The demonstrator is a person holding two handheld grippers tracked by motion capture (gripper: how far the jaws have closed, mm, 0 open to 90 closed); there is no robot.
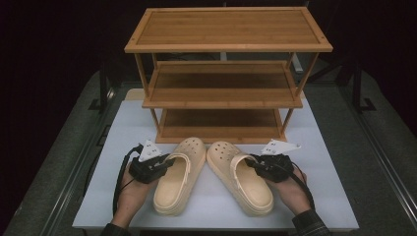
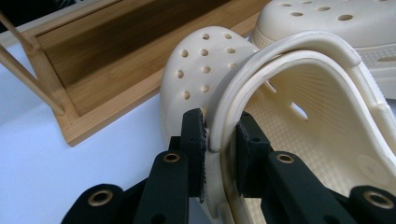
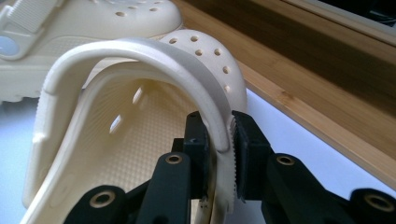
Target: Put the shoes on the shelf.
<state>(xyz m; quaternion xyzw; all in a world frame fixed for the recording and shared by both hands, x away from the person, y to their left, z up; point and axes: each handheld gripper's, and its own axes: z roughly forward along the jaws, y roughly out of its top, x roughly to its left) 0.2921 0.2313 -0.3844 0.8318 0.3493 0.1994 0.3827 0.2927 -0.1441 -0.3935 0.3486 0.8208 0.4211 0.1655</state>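
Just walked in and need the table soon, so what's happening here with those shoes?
A person holds a gripper in each hand. The left gripper is clamped on the outer side wall and strap of the left cream clog, and the right gripper grips the right cream clog the same way. Both clogs rest on the white table, toes toward the bare three-tier wooden shoe rack.

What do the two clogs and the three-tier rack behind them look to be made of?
Left clog and right clog: apparently moulded foam-like plastic, cream, matte, with punched vent holes and a pebbled footbed; the exact material is unclear. Rack: apparently bamboo or similar wood, going by its visible grain, honey-brown with a smooth satin finish.
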